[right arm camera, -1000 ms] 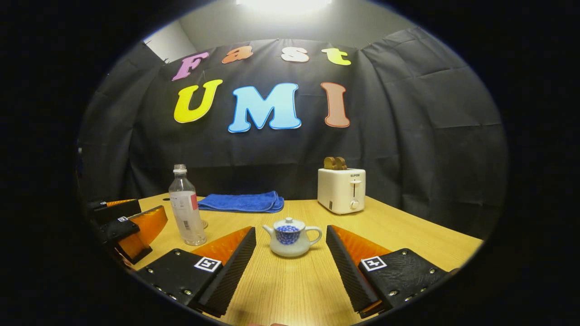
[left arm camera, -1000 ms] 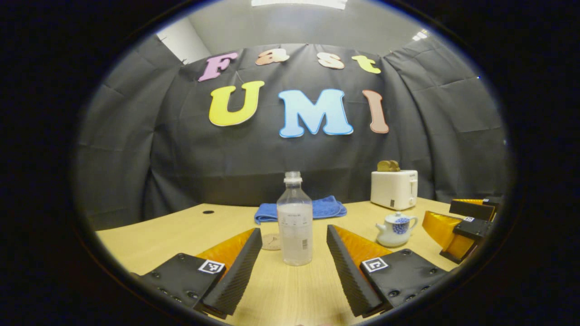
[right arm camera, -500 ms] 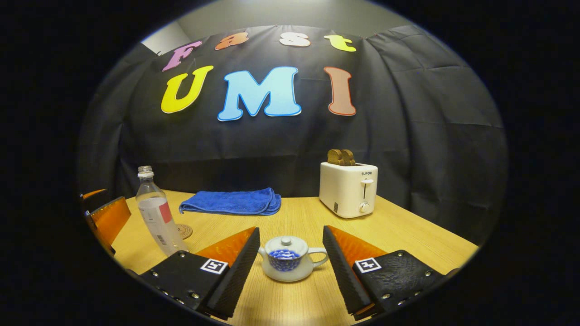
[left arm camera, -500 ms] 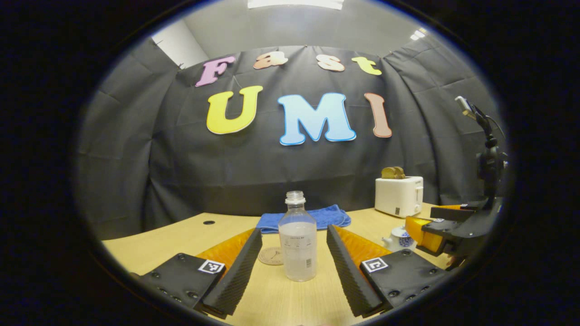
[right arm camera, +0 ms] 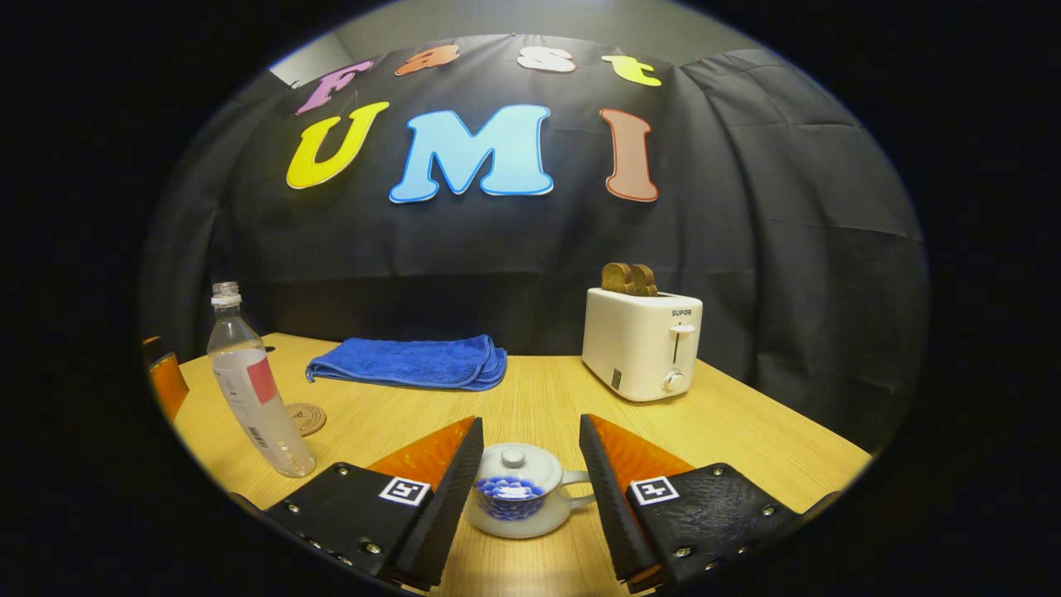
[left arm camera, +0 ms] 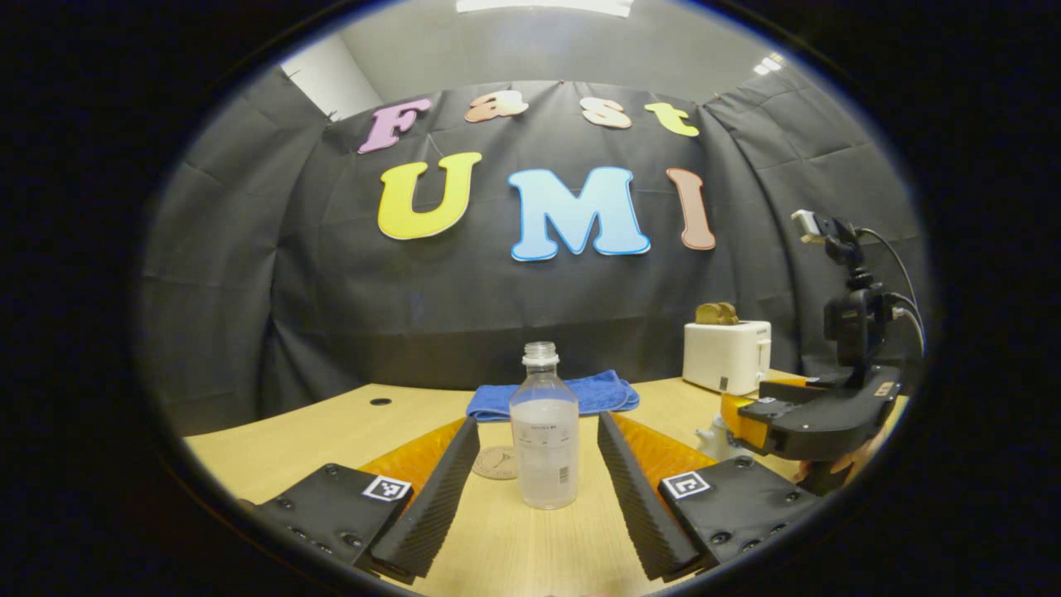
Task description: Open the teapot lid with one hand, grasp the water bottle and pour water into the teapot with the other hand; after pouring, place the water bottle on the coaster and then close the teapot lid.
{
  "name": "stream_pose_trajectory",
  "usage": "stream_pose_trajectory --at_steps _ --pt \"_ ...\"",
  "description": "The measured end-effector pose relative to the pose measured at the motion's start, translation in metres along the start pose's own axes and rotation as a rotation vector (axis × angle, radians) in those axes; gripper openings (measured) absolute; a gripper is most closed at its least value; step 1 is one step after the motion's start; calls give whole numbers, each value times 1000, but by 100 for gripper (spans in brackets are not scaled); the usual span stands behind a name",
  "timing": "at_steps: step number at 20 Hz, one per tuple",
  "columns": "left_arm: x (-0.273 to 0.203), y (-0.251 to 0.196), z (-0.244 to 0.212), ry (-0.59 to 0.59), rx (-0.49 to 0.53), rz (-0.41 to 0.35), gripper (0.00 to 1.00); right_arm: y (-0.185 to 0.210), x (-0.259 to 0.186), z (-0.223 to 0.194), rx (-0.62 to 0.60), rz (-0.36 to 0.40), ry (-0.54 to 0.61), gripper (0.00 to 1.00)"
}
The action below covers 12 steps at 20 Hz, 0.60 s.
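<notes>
Bottle (left arm camera: 544,439) stands upright on the table (left arm camera: 315,431), uncapped, partly full of water, sitting right between the spread fingers of the left gripper (left arm camera: 537,489), which is wide open and touches nothing. Just behind the bottle on its left lies the round coaster (left arm camera: 496,463), and farther back there's a folded blue towel (left arm camera: 580,391).

Moving right, the teapot (right arm camera: 518,489) sits near the table's front edge with its lid (right arm camera: 513,463) on, spout pointing left and handle right. It's between the fingers of the right gripper (right arm camera: 522,481), also open, with gaps on both sides so no contact. In the left gripper view the teapot is mostly hidden behind that gripper.

Far right at the back is a white toaster (right arm camera: 642,342) with toast (right arm camera: 628,279) sticking out of it.
</notes>
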<state>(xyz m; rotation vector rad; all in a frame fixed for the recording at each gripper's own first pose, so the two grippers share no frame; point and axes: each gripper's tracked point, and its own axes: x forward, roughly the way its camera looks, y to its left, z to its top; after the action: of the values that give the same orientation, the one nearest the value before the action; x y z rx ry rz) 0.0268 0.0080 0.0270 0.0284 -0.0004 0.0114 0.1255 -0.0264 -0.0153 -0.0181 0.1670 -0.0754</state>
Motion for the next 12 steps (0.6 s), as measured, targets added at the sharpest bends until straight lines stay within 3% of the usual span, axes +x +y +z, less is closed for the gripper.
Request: stream_pose_trajectory --at_steps 1,2,9,10,12 --pt "0 1 0 1 -2 1 99 1 6 -4 -5 2 7 56" --pt "-1 1 -1 2 -4 0 99 3 8 -7 -13 10 15 50" --pt "-2 4 1 0 -7 3 99 9 7 -17 -8 22 23 50" --pt "-2 4 1 1 -7 4 99 9 7 -8 -17 16 25 14" --pt "-4 6 1 0 -7 6 99 9 6 -7 -13 19 26 15"
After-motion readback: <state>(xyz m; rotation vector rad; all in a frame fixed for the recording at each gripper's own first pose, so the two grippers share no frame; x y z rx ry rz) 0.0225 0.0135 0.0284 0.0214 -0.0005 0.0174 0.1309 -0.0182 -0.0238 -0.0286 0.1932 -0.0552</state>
